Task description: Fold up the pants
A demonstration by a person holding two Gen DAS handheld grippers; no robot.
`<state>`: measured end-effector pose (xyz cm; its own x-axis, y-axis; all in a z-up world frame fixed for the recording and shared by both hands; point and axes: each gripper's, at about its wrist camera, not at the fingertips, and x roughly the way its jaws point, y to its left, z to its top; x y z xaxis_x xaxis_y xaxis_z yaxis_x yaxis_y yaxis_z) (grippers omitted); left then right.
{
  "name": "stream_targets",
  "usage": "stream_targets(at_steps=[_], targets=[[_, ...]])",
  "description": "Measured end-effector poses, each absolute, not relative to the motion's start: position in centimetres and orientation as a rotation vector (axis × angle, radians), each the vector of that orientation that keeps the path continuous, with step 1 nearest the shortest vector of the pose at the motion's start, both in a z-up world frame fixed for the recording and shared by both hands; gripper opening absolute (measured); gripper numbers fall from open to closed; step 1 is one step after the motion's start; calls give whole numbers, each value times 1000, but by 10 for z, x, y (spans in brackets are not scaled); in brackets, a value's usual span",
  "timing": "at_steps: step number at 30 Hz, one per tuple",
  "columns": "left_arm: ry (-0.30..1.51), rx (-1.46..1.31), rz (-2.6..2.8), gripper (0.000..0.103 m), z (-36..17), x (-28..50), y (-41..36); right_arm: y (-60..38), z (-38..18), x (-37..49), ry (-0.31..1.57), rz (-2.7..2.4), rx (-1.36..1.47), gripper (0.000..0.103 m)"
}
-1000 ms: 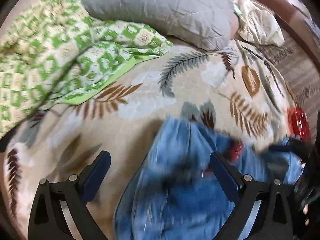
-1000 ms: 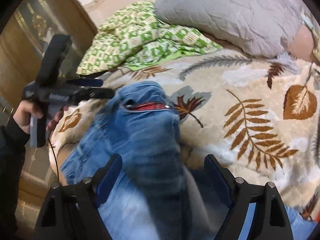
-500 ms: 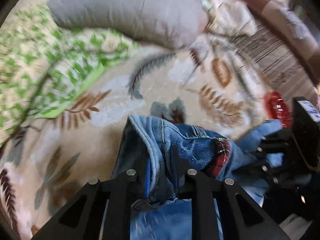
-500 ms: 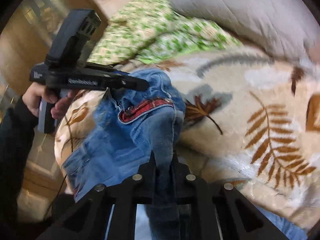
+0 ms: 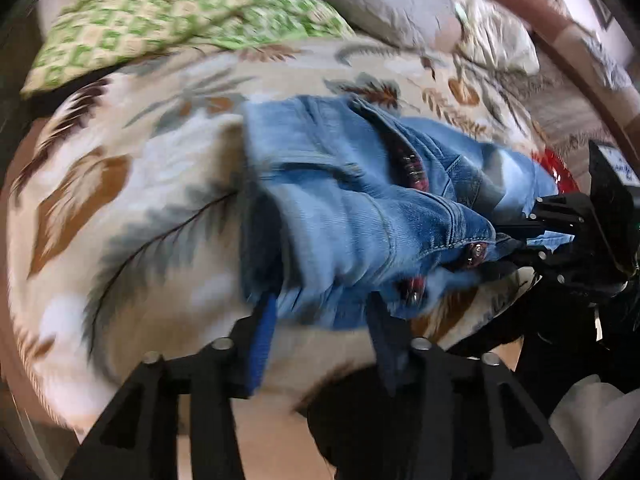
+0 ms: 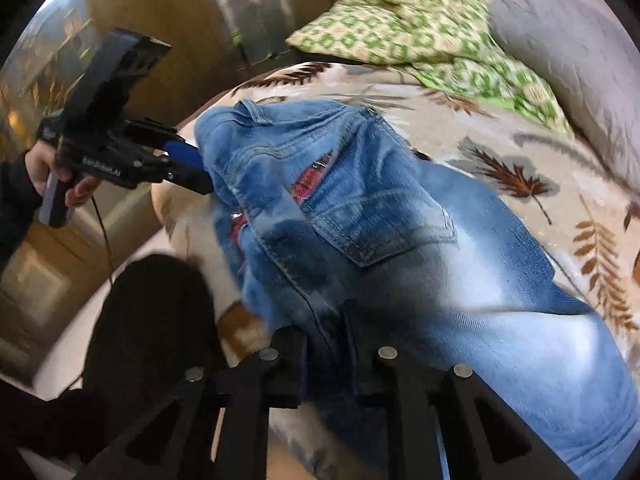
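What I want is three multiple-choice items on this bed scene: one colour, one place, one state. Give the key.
1. The jeans are: A) black B) red C) blue
2. The green quilt lies: A) over the jeans B) beside the grey pillow C) on the floor
3. The right gripper is: A) shut on the jeans B) open above them C) holding the pillow

Key: 1 C, faded blue denim; 2 B, its edge meets the pillow at the bed's far end; 3 A, denim is pinched between its close-set fingers.
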<state>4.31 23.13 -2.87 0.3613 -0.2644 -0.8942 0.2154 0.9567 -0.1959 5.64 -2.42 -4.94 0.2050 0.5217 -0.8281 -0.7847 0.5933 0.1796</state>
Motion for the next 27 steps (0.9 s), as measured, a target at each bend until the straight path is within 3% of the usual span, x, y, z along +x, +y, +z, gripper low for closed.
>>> stream_targets(at_steps=[1,3,8,15,17,18,19,20,24,26,27], targets=[[1143,-47,-296,79,-23,38,234,-26,-46,51,996,935,-326,49],[1087,-55,-265,89,-5,26,241,-40,-33,38,976,959,-323,87],[1047,-119,-261,91,12,38,238,-77,-6,22,859,920,-353,88],[1216,-122,-241,91,-44,95,212,-75,-36,39,926,896,-398,88],[1243,-109,-238,80,-55,102,210,-60,-54,41,936,882,-445,84],[1276,-88,-271,39,-61,105,207,-54,-62,41,939,864,-483,63],[1288,-75,-294,25,-62,106,206,-44,-74,43,951,805,-567,30],[1278,-66,-298,25,-59,104,208,-41,-79,45,975,775,-602,22],[1224,-62,-302,25,-53,94,221,-53,-59,29,991,881,-570,16],[1270,-35,-271,32,-74,94,222,-61,-57,16,990,901,-599,15],[1276,-27,-263,43,-84,94,221,-62,-63,14,1000,886,-617,15]])
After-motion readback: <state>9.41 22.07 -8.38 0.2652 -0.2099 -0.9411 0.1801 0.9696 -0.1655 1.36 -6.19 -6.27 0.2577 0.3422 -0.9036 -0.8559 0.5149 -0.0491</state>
